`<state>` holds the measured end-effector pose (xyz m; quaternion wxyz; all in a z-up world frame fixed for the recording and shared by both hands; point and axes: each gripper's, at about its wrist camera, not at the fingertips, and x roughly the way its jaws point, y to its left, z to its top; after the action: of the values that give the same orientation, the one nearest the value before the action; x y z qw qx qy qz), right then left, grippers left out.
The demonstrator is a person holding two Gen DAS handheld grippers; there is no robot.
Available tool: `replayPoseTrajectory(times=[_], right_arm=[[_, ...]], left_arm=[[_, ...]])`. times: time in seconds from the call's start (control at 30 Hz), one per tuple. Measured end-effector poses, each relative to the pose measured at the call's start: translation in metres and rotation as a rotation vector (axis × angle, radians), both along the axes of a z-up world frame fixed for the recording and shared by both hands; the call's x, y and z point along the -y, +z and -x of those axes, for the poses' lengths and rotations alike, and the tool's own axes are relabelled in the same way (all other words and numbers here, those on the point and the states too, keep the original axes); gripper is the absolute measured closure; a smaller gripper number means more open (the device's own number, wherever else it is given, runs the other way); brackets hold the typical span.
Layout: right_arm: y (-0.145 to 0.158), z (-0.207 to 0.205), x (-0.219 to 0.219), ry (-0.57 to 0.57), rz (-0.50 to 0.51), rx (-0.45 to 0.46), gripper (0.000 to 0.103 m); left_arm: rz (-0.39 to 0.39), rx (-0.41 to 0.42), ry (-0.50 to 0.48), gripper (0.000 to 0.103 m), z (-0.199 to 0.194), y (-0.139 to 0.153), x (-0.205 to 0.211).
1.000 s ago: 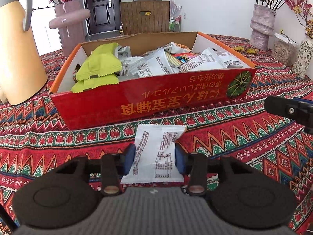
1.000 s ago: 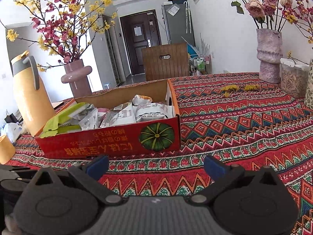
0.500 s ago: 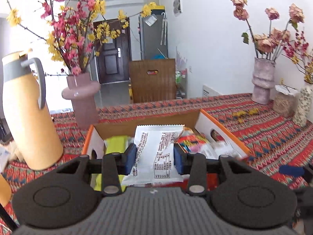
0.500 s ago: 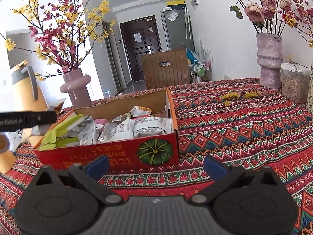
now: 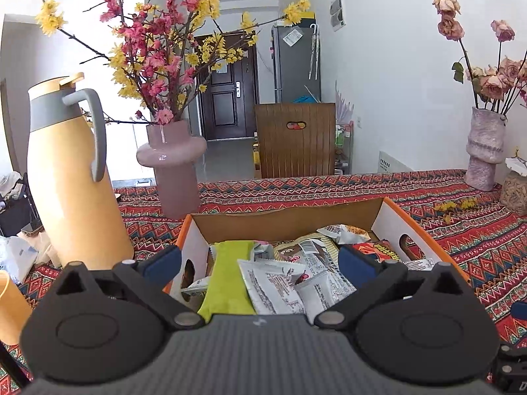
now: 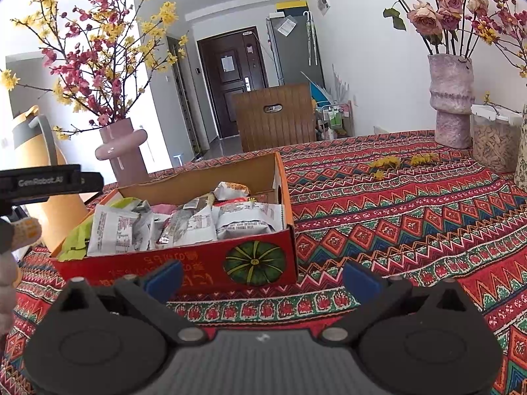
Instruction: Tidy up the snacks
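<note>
Left wrist view: left gripper point(image 5: 259, 261) above red box point(image 6: 184, 271), jaws just sprung wide, nothing between; white packet point(image 5: 271, 284) lying inside atop other snacks point(image 6: 184, 220). Right gripper point(image 6: 262, 276) wide, empty, over tablecloth point(image 6: 395, 217). No loose snacks visible; sorting seemingly near done. "GenRobot.AI" legible on left gripper; box lettering inverted, unreadable.

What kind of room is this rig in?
Likely a home dining area: a patterned tablecloth with flower vases, a wooden chair, and a fridge beside an entry door.
</note>
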<state>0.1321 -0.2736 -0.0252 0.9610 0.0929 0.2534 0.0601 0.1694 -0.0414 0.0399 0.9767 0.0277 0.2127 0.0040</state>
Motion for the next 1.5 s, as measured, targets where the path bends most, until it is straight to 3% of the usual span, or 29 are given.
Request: replayPoseTrajectory(times=[0.23, 0.6, 1.5], right_arm=[[0.002, 0.009, -0.011, 0.017, 0.022, -0.002, 0.0], [0.0, 0.025, -0.026, 0.051, 0.066, -0.032, 0.0], [-0.019, 0.03, -0.035, 0.075, 0.093, -0.115, 0.0]], left_arm=[[0.056, -0.036, -0.019, 0.0, 0.04, -0.006, -0.027], [0.067, -0.144, -0.027, 0.0, 0.075, -0.041, -0.047], [0.086, -0.223, -0.011, 0.0, 0.086, -0.066, -0.06]])
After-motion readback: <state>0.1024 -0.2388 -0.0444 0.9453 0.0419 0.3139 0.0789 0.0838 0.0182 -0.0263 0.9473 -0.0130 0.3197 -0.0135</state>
